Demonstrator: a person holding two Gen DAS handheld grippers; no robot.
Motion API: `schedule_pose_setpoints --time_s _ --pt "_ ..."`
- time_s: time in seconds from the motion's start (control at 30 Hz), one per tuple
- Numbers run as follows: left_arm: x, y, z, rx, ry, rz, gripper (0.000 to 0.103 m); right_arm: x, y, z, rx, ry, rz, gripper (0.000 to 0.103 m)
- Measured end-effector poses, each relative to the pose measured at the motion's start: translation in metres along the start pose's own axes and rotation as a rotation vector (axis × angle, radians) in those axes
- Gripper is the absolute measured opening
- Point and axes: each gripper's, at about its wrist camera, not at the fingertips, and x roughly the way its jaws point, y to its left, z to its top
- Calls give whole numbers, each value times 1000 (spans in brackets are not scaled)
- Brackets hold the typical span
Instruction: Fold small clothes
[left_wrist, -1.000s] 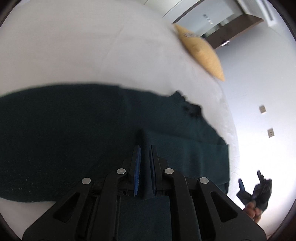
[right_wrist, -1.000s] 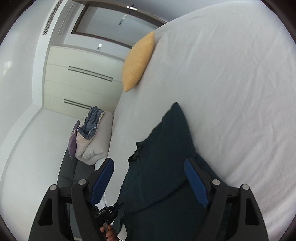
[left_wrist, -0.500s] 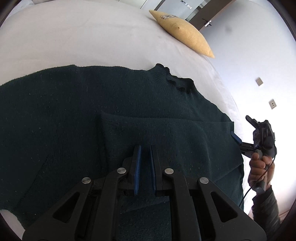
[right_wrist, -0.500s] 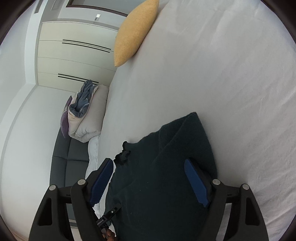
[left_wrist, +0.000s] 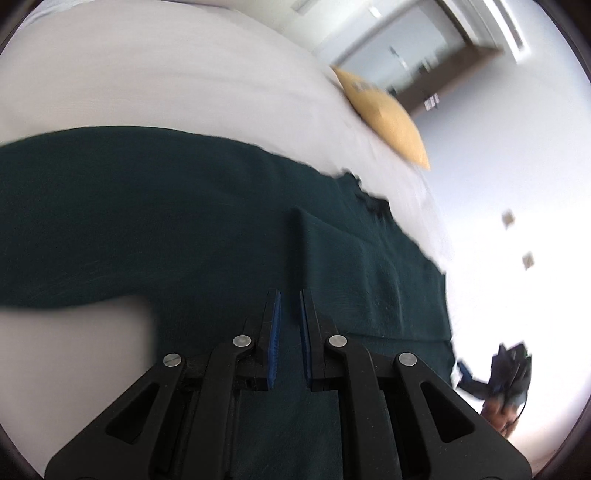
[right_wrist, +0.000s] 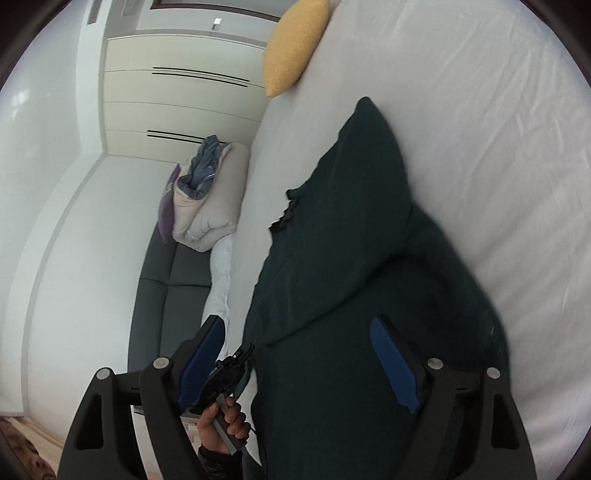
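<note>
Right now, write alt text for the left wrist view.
The left gripper, jaws opening, has dark green sweater fabric between its blue pads, over a white bed. A yellow pillow lies beyond.

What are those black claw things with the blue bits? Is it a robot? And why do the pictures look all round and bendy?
It isn't a robot. A person holds a claw tool in each hand, and each claw has a little camera looking out along its two fingers. The very wide lens makes the pictures look round and bendy. One picture comes from the left gripper, the other from the right gripper. In the right one you can see the person's hand holding the other claw. On the white bed lies a dark green sweater, partly folded, with a yellow pillow farther back. The left gripper's blue pads are nearly together with a fold of the sweater between them, and they are just starting to open. The right gripper's jaws are opening wide over the sweater and pinch nothing.
</note>
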Motion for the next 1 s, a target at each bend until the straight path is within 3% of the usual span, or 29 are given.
schedule_pose_setpoints --time_s 0.07,0.1,0.13,0.17,0.23,0.4,0.53,0.67,0.73,0.87,1.0 --pt "-40 37 -9 -107 -65 -4 32 -1 12 -25 -25 4 36 85" --pt "-64 61 -16 -178 -116 -7 63 1 17 -35 -32 11 50 85" --pt "-85 77 -21 -235 -172 -6 87 5 23 -44 -37 23 61 85" --pt "-105 95 -26 -289 -233 0 90 9 29 -53 -45 33 70 85" --pt "-142 135 -35 -403 -319 -8 90 20 40 -67 -57 47 87 85" --pt "-197 216 -44 -636 -444 -104 90 49 62 -94 -61 92 102 85" --pt "-220 258 -47 -781 -534 -178 88 66 77 -112 -72 122 96 85" --pt "-226 289 -44 -869 -572 -214 86 74 86 -124 -84 137 89 85" --pt "-228 303 -42 -899 -573 -214 78 74 88 -127 -83 136 89 85" --pt "-231 324 -39 -947 -583 -213 72 78 92 -133 -91 140 81 85" --pt "-221 342 -43 -1033 -609 -218 48 81 93 -136 -93 146 74 85"
